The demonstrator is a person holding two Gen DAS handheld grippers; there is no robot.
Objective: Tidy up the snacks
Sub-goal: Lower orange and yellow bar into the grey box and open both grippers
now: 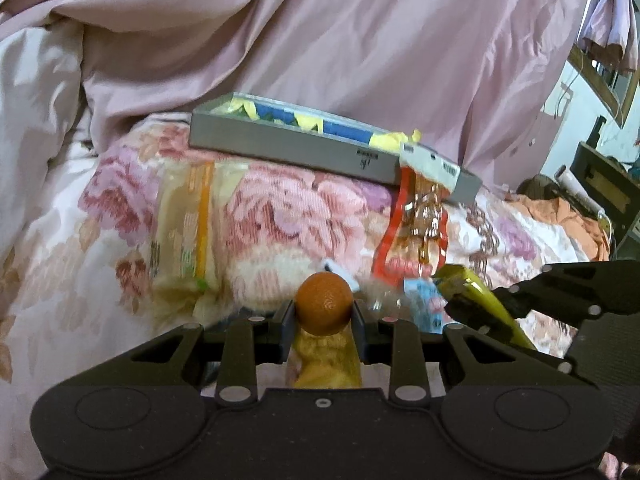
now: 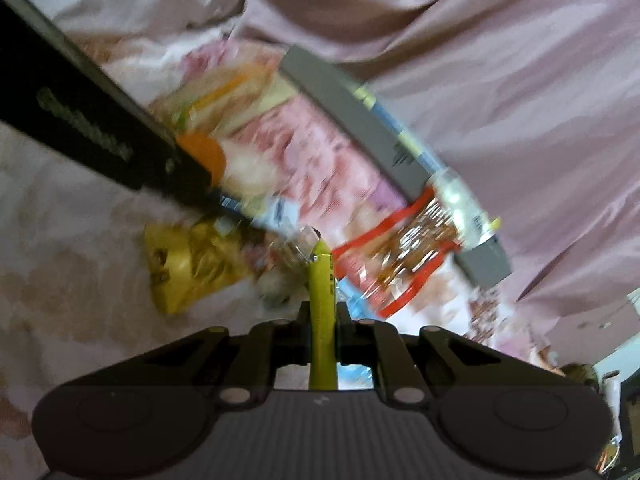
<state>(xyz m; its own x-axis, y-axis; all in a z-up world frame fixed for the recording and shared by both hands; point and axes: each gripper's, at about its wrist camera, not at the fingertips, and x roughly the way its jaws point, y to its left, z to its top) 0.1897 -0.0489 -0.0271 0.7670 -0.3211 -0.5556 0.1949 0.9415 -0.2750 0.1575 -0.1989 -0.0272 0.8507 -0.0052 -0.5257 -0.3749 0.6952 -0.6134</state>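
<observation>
In front of the grey tray [image 1: 292, 146] on the floral bedding [image 1: 280, 216], the left gripper [image 1: 323, 316] angles downward, clamped on one orange ball [image 1: 324, 304]. The right gripper [image 2: 323, 316], rolled sideways, pinches one yellow-green packet [image 2: 322, 312]. One red packet [image 1: 412, 236] touches the tray's corner.

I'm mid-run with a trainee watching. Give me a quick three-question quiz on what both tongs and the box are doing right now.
1. True or false: the left tongs are shut on a round orange fruit.
2. What do the right tongs grip: A) a thin yellow-green packet, B) a red-trimmed clear snack bag, C) the grey box?
3. Fill in: the flat grey cardboard box rests on the floral ____.

Key: 1 true; 2 A; 3 bedding.
</observation>
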